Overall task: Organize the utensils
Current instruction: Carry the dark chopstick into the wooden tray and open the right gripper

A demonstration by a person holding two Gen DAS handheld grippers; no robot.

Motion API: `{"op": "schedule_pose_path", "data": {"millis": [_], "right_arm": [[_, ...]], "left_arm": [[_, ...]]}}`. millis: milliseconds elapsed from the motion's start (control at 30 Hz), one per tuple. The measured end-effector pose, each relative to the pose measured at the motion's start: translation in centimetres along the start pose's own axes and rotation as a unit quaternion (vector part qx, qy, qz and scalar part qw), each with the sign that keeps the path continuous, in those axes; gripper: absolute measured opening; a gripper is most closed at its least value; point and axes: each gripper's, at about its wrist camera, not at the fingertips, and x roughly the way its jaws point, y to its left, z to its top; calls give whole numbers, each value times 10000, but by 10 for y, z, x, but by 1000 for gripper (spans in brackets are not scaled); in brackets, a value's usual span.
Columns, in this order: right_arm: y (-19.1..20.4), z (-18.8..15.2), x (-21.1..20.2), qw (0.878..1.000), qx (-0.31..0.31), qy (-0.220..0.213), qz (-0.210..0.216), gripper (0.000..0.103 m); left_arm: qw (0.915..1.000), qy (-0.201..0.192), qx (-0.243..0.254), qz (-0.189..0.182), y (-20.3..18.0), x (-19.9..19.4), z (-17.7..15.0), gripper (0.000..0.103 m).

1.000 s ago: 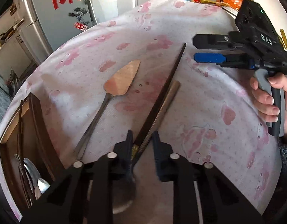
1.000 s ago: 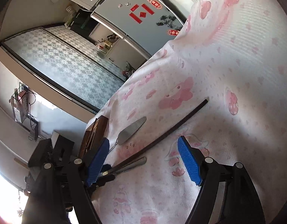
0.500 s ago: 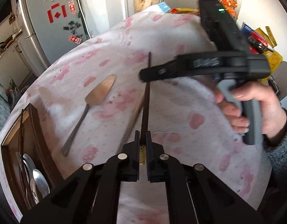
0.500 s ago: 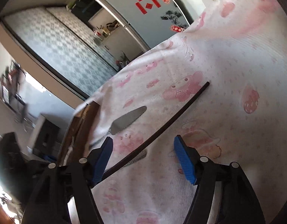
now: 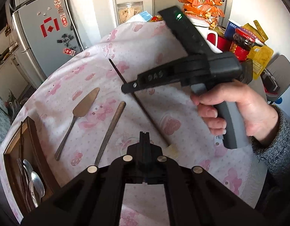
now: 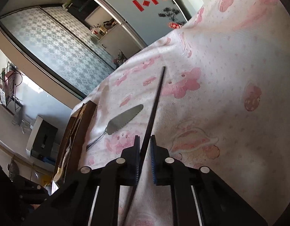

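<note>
Looking along my left claw [image 5: 144, 137]: fingers pressed together on nothing; long black chopstick [image 5: 145, 111] just ahead to the right, serrated rod [image 5: 112, 130] and cake server [image 5: 79, 118] to the left, wooden utensil tray [image 5: 34, 141] far left | right claw [image 6: 145, 148]: blue pads [image 6: 152, 156] pinching the chopstick [image 6: 155, 103], which runs forward over the pink cloth [image 6: 229, 94]; server [image 6: 122, 121] lies ahead-left.

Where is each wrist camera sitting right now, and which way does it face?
Left wrist: above the shut left tongs, facing across the tablecloth toward cake server, chopstick, right hand with right tongs.
Right wrist: behind right tongs flanking the chopstick, facing the fridge; no hand visible.
Shared: chopstick, cake server, wooden tray, fridge.
</note>
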Motion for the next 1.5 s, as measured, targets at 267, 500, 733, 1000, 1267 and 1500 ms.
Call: {"op": "schedule_pose_path", "data": {"millis": [267, 500, 733, 1000, 1267, 1500], "right_arm": [[5, 0, -5, 9998, 5, -120, 186, 6], [7, -1, -10, 9986, 110, -154, 504, 6], [5, 2, -24, 9944, 305, -329, 955, 6], [24, 1, -26, 9945, 85, -288, 1006, 8], [100, -6, -15, 9929, -444, -84, 1103, 9], [171, -11, 26, 9885, -696, 162, 1331, 10]], "left_arm": [[9997, 72, 243, -19, -16, 14, -8, 77], [9993, 21, -81, -370, -23, 33, 9, 82], [9986, 194, -308, -392, -11, 54, 10, 19], [9992, 167, -362, -85, 13, 30, -5, 13], [9984, -9, -515, 229, 33, -20, -36, 12], [9939, -54, -837, 712, 74, -68, -75, 11]]}}
